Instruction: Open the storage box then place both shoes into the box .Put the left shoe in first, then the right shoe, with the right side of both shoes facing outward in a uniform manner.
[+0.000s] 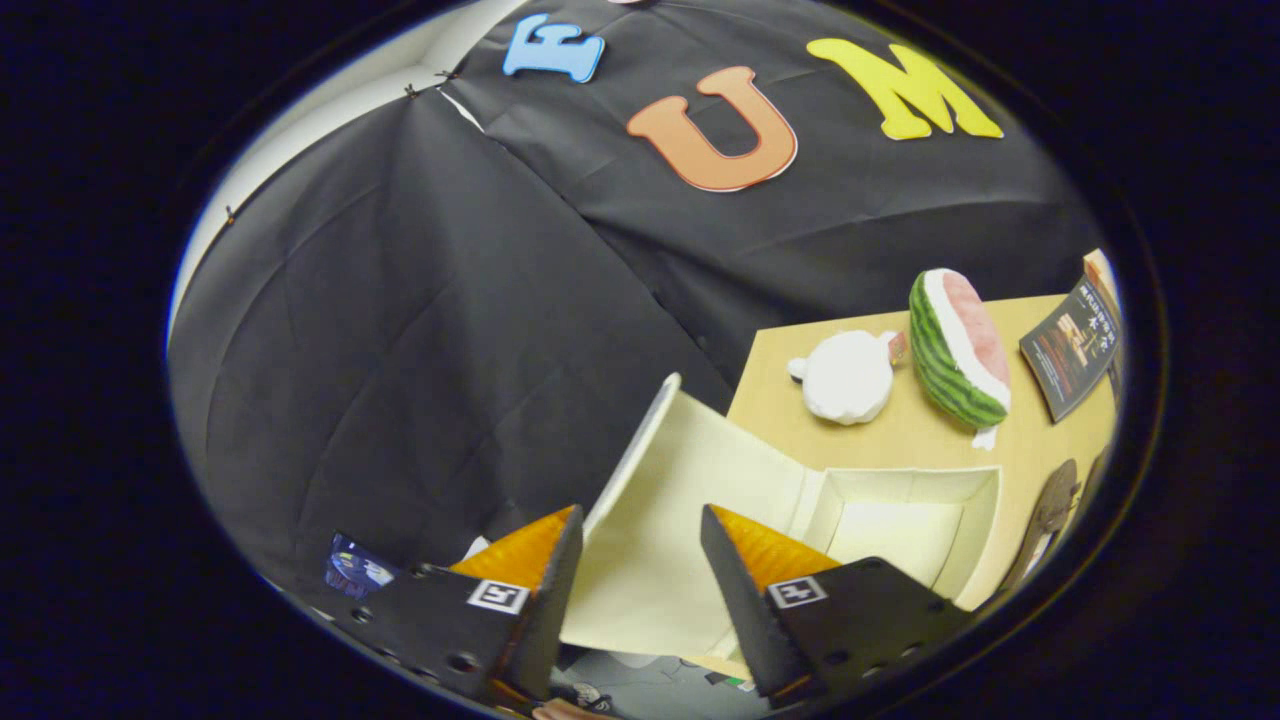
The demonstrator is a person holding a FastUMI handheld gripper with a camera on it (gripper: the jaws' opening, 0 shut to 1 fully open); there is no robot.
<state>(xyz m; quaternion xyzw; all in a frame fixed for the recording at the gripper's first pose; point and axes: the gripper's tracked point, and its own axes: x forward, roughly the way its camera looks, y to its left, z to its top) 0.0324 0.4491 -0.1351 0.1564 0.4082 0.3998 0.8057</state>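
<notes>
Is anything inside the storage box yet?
The storage box lies open, lid swung out, just beyond the open tongs. The part of the interior that shows holds no shoe. The near part is covered by a finger, so I cannot tell there.

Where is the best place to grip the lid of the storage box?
Probably the lid's thin free edge, approached from the black cloth side: it stands open, tilted away from the box, so an open tool could straddle it.
</notes>
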